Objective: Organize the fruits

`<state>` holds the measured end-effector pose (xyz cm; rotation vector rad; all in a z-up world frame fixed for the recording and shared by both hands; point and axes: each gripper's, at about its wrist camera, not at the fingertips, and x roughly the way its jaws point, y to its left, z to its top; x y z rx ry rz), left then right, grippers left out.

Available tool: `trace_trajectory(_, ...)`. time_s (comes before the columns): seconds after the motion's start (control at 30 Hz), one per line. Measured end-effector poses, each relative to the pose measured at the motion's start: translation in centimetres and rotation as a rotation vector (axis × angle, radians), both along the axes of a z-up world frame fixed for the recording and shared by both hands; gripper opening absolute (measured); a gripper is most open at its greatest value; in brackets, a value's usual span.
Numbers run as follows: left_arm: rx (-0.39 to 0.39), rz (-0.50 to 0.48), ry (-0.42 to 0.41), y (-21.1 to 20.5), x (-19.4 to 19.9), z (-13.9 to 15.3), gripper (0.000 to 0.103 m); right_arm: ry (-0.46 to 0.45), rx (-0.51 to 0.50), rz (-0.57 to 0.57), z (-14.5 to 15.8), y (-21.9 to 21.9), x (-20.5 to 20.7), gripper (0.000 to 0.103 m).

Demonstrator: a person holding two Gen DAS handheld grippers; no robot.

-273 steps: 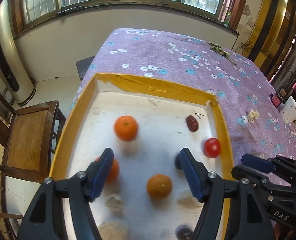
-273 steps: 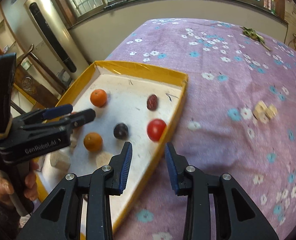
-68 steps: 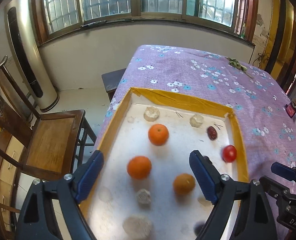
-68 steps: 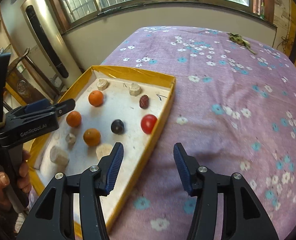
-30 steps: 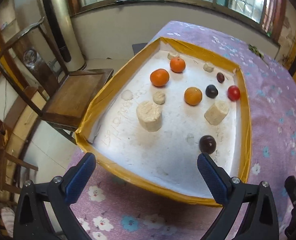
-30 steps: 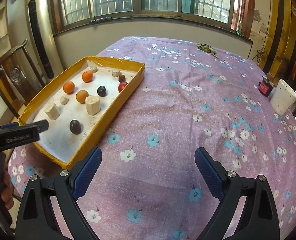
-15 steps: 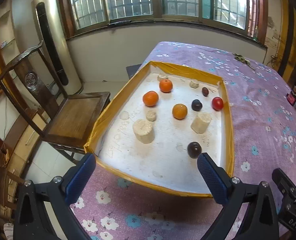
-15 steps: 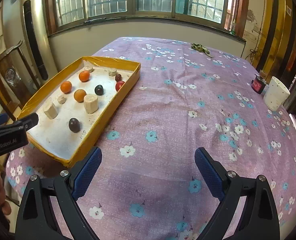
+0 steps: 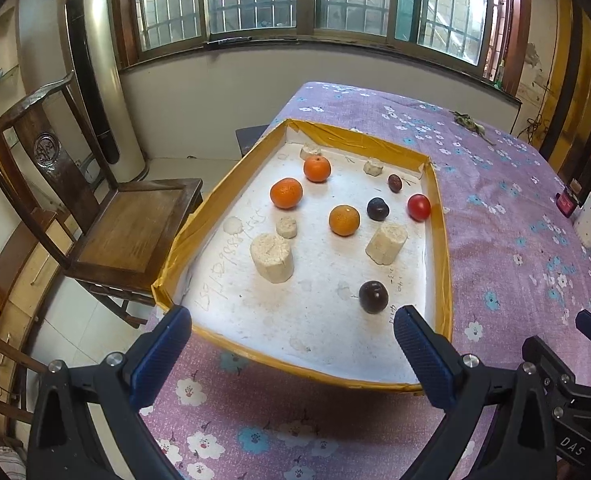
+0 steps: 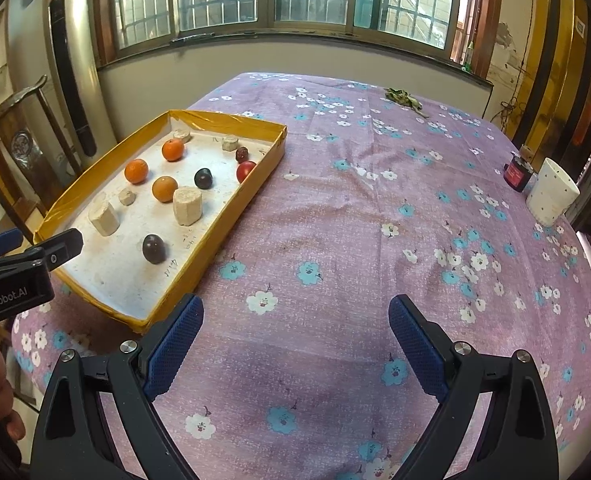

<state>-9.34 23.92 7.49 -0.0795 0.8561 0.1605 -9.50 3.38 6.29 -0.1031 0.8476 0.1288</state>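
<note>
Holding both grippers over the near end of the table, nothing in either. Left gripper [image 9: 291, 340] jaws spread wide, hovering above the near edge of the yellow-rimmed tray [image 9: 441, 248]. Right gripper [image 10: 295, 328] jaws also spread wide, over bare purple floral tablecloth [image 10: 375, 220], tray off to its left.

Fruit all inside the tray on the white liner:
- three oranges [image 9: 286, 193] in a loose cluster, left-centre to far
- red tomato [image 9: 419, 207] hard against the right wall
- dark plum [image 9: 378, 208] just left of the tomato
- second dark plum [image 9: 373, 297] alone near the near-right corner, well apart from the rest
- small reddish-brown date [image 9: 394, 183] far right

Also in the tray: two big pale foam cylinders [image 9: 272, 257], one centre-left, one right of centre and tilted; a few small foam pieces further back.

Outside the tray: white dotted cup [image 10: 551, 192] and a small red-black box [image 10: 517, 174] at the far right edge of the table, touching or just beside each other, can't tell. Wooden chair [image 9: 107, 216] left of the table.
</note>
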Motion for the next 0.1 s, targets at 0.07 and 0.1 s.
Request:
trace_trajectory(0.07, -0.004, 0.002, -0.002, 0.08, 0.11, 0.05, 0.102, 0.003, -0.001, -0.001, -0.05, 0.10, 0.07, 0.095)
trace_trajectory(0.1, -0.012, -0.007, 0.003, 0.12, 0.24, 0.04, 0.102, 0.004, -0.002, -0.001, -0.07, 0.12, 0.11, 0.095)
